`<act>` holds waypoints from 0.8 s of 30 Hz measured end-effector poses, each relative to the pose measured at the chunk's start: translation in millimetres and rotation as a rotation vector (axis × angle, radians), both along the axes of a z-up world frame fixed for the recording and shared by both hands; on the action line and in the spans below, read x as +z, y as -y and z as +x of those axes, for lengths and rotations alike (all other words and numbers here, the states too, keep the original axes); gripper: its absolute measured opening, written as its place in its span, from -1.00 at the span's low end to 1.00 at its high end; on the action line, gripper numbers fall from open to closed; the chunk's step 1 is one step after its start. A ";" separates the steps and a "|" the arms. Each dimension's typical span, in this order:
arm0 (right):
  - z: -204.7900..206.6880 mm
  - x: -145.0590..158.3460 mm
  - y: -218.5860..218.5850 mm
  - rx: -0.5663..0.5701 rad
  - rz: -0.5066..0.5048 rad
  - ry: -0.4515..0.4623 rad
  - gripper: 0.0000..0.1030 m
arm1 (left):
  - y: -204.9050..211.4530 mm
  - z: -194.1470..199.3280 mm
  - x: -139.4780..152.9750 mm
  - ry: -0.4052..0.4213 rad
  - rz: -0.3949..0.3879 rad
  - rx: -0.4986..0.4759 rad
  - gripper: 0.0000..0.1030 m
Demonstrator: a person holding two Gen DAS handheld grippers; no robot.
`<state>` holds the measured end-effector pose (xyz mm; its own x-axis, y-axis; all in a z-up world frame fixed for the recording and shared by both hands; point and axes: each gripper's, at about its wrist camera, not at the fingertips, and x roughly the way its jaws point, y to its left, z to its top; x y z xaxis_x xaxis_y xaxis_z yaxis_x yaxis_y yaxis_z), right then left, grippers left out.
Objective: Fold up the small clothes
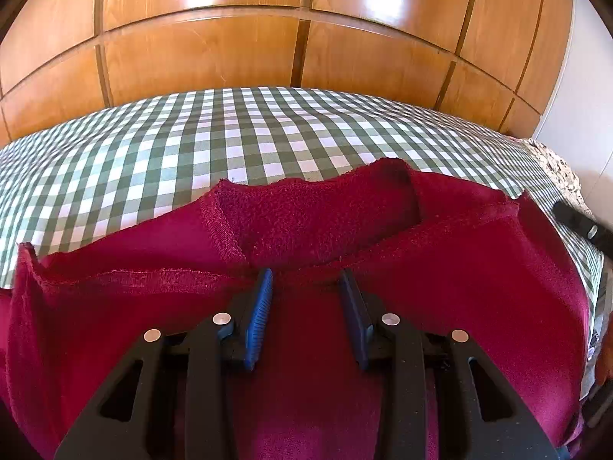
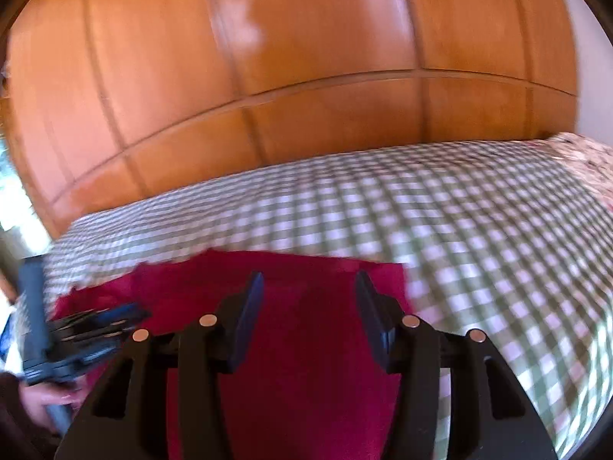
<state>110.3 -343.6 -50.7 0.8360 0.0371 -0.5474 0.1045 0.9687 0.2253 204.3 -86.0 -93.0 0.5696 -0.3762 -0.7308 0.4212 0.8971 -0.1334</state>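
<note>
A bed [image 1: 268, 130] carries everything, spread with a green-and-white checked cover that lies fairly smooth, with soft ripples. Directly on it, at the near edge, lies a dark red fleece garment [image 1: 314, 214], its seams and raw edges showing, its far edge rumpled. The far half of the checked cover is bare. At the bed's far right corner a floral-patterned fabric [image 1: 557, 168] shows.

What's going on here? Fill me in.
A person with a gripper in each hand is folding a dark red fleece garment on a bed with a green-and-white checked cover, in front of a wooden wardrobe. The left gripper sits low over the garment's folded edge, its jaws apart and nothing visibly pinched. The right gripper hangs above the cloth with open, empty jaws. The fold is not finished.
</note>
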 end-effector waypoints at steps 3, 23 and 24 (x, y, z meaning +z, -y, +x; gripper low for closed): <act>14.4 -8.8 -23.3 0.078 -0.042 -0.070 -0.47 | -3.6 -1.2 0.6 0.000 -0.020 0.005 -0.31; 62.6 -55.4 -17.6 0.056 -0.039 -0.150 -0.49 | -80.4 -38.3 12.2 -0.006 -0.333 0.191 0.14; 60.7 -54.7 -17.8 0.056 -0.039 -0.148 -0.49 | -88.2 -46.7 13.6 0.009 -0.329 0.215 0.14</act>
<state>170.9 -325.8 -105.4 0.7435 0.0575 -0.6663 0.0796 0.9816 0.1735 157.6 2.2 -79.4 0.6671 -0.4608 -0.5854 0.2306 0.8749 -0.4259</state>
